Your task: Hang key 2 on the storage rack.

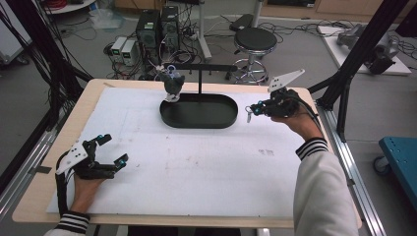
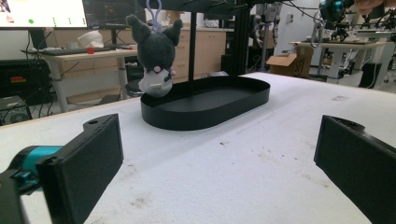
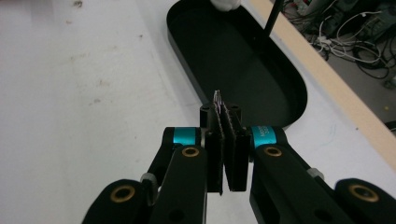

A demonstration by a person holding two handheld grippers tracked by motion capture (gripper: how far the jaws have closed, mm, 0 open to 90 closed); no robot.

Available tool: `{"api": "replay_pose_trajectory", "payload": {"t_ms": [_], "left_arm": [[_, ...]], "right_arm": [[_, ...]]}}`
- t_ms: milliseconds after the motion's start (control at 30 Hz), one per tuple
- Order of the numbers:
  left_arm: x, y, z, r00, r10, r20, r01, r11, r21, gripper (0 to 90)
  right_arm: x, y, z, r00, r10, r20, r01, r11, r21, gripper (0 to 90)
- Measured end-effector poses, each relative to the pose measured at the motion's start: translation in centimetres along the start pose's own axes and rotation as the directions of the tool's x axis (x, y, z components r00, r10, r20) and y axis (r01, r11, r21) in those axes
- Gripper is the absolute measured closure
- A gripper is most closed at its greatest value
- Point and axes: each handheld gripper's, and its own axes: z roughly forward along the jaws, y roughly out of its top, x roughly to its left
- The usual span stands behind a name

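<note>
Rightward, fingers point(image 3: 227, 140) pinching keyring point(image 3: 217, 99), left fingers point(image 2: 79, 163) wide

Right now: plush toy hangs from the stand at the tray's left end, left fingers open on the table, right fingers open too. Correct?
One thing is wrong: the right gripper has its fingers closed, pinching a small thin item whose tip sticks out, as the right gripper view shows. The plush toy does hang at the left end of the tray, and the left gripper is open.
</note>
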Motion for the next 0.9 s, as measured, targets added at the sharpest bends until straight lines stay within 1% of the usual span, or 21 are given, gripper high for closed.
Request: {"api": "replay_pose_trajectory", "payload": {"t_ms": [33,67,133,167,233,300,367,433,533,733,800,867,900], "left_arm": [[0.0,0.0,0.0,1.0000,0.000,0.000,0.000,1.0000,0.000,1.7],[0.0,0.0,0.0,1.0000,0.001,0.000,-0.001,1.0000,0.001,1.7],[0.0,0.0,0.0,1.0000,0.005,0.000,-0.005,1.0000,0.002,1.7],[0.0,0.0,0.0,1.0000,0.005,0.001,-0.005,1.0000,0.001,1.7],[0.0,0.0,0.0,1.0000,0.001,0.000,-0.001,1.0000,0.001,1.7],[0.0,0.0,0.0,1.0000,0.000,0.000,0.000,1.0000,0.001,1.7],[0.0,0.0,0.0,1.0000,-0.002,0.000,0.002,1.0000,-0.001,1.7],[0.0,0.0,0.0,1.0000,-0.001,0.000,0.001,1.0000,0.000,1.7],[0.0,0.0,0.0,1.0000,-0.001,-0.001,0.001,1.0000,-0.001,1.7],[0.0,0.0,0.0,1.0000,-0.001,0.001,0.001,1.0000,0.000,1.7],[0.0,0.0,0.0,1.0000,-0.002,0.001,0.002,1.0000,-0.001,1.7],[0.0,0.0,0.0,1.0000,-0.001,0.001,0.001,1.0000,0.000,1.7],[0.0,0.0,0.0,1.0000,-0.001,-0.001,0.001,1.0000,0.000,1.7]], "right_arm": [[-0.2,0.4,-0.1,0.9999,0.012,0.001,-0.012,1.000,-0.017,88.6],[-0.2,0.7,-0.2,0.9998,0.021,0.004,-0.021,1.000,-0.020,88.6],[-0.4,1.5,-0.3,0.9998,0.018,0.007,-0.018,0.999,-0.027,88.5],[-0.4,1.8,-0.4,0.9997,0.024,0.008,-0.023,0.999,-0.023,88.6],[-0.6,2.7,-0.5,0.9998,0.011,0.014,-0.011,1.000,-0.025,88.6],[-0.9,3.5,-0.7,0.9998,0.012,0.016,-0.011,1.000,-0.028,88.5],[-1.2,4.1,-0.9,0.9997,0.022,0.011,-0.022,0.999,-0.050,88.5],[-1.5,4.9,-0.9,0.9993,0.033,0.016,-0.032,0.998,-0.045,88.6],[-1.9,5.7,-0.8,0.9995,0.029,0.016,-0.028,0.998,-0.058,88.6],[-2.7,7.3,-0.1,0.9996,0.025,0.016,-0.025,0.999,-0.039,88.5],[-3.0,7.8,0.2,0.9996,0.015,0.022,-0.015,1.000,-0.027,88.6],[-3.2,8.4,0.4,0.9996,0.018,0.021,-0.018,1.000,-0.016,88.6],[-3.3,8.6,0.5,0.9996,0.012,0.026,-0.011,1.000,-0.018,88.5]]}}
